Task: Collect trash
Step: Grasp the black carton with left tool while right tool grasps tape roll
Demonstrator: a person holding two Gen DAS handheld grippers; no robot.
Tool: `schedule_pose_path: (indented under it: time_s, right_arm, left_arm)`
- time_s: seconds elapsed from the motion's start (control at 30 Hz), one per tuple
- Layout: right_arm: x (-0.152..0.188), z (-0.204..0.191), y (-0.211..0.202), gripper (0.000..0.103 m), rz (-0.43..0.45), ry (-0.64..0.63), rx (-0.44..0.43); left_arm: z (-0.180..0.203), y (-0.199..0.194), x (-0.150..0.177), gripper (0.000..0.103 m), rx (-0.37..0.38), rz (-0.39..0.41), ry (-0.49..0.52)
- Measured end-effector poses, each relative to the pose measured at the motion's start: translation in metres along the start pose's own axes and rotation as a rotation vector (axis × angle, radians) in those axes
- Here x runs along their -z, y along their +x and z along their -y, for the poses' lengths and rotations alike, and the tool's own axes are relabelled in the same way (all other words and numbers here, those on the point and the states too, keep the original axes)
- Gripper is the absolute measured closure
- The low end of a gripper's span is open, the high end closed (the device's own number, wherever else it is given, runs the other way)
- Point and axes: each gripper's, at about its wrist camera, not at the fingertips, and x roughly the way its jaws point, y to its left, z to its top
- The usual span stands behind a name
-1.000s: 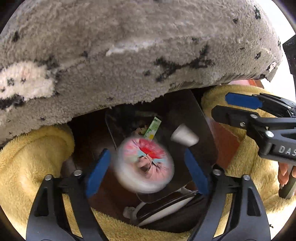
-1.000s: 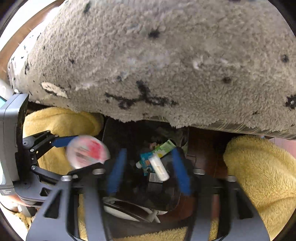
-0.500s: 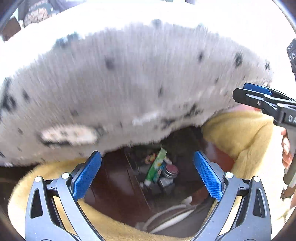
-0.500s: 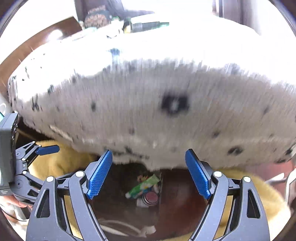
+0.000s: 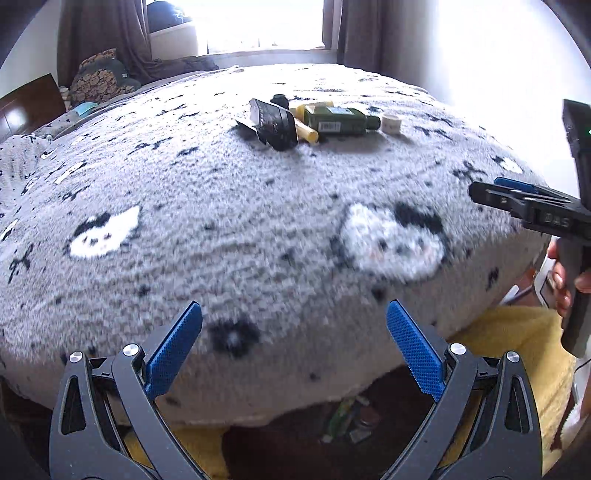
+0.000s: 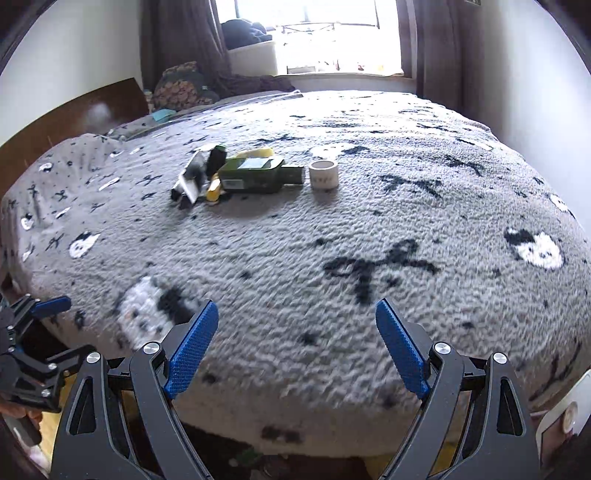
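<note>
Before me, a bed lies under a grey fleece blanket patterned with black bows and white cat faces. Dark curtains frame a bright window behind it. A brown wooden headboard stands at left beside a patterned pillow. Yellow plush fabric shows below the bed's edge.

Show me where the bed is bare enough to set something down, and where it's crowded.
The blanket is bare between the near edge and the cluster of trash, and to the right of the tape roll. It is crowded where the green bottle, black pouch and yellow tube lie together. Both grippers, left and right, hold nothing.
</note>
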Motion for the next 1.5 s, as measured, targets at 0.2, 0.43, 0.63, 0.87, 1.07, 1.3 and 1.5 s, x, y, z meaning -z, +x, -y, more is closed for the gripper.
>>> schedule_pose_path:
  time_s: [0.2,0.43,0.63,0.87,1.07,1.3,1.5]
  right_arm:
    - [-0.047,0.013,0.054,0.025,-0.037,0.014,0.038]
    - [-0.085,0.02,0.1,0.046,-0.036,0.034,0.085]
    - [-0.101,0.019,0.123,0.048,-0.062,0.025,0.103]
    - [-0.111,0.019,0.137,0.054,-0.074,0.021,0.093]
    - [-0.115,0.018,0.14,0.069,-0.081,0.0,0.072]
    - [-0.111,0.017,0.128,0.069,-0.061,-0.012,0.065]
    - [-0.096,0.016,0.1,0.069,-0.03,-0.025,0.054]
  left_arm:
    - [-0.013,0.011,-0.047,0.008,-0.007,0.034,-0.037]
    - [-0.022,0.04,-0.105,0.008,-0.077,0.061,-0.06]
    - [-0.022,0.065,-0.15,0.008,-0.115,0.07,-0.074]
    - [-0.029,0.105,-0.186,0.028,-0.13,0.046,-0.102]
    - [-0.027,0.137,-0.195,0.067,-0.082,-0.051,-0.113]
    - [-0.018,0.138,-0.19,0.095,-0.064,-0.074,-0.074]
    - [-0.014,0.108,-0.178,0.102,-0.061,-0.026,-0.031]
